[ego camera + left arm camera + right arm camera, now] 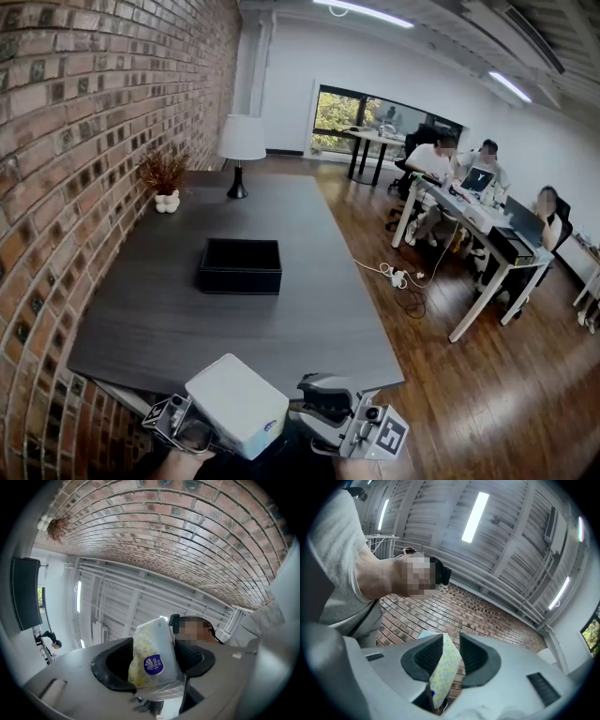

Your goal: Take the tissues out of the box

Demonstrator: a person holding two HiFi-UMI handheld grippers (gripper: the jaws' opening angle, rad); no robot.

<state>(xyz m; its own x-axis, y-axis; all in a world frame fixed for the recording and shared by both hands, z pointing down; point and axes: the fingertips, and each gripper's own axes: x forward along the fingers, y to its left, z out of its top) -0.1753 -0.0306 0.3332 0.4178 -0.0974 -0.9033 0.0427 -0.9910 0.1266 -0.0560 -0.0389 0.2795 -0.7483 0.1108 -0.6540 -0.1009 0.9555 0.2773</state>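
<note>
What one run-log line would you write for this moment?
object: yellow-flowered plastic-wrapped tissue pack | left hand-held gripper: shut on pack | right hand-held gripper: shut on pack corner | black rectangular box: on dark table

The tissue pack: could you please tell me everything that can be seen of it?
The tissue pack is a soft, plastic-wrapped pack, pale with a yellow flower print and a round blue logo. It is held in the air: the left gripper is shut across it, and the right gripper pinches one thin edge.

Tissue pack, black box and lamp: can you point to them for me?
tissue pack (151, 645), left gripper view, on its flowery front above the logo.
black box (240, 279), head view, on its near wall.
lamp (242, 138), head view, on its white shade.
</note>
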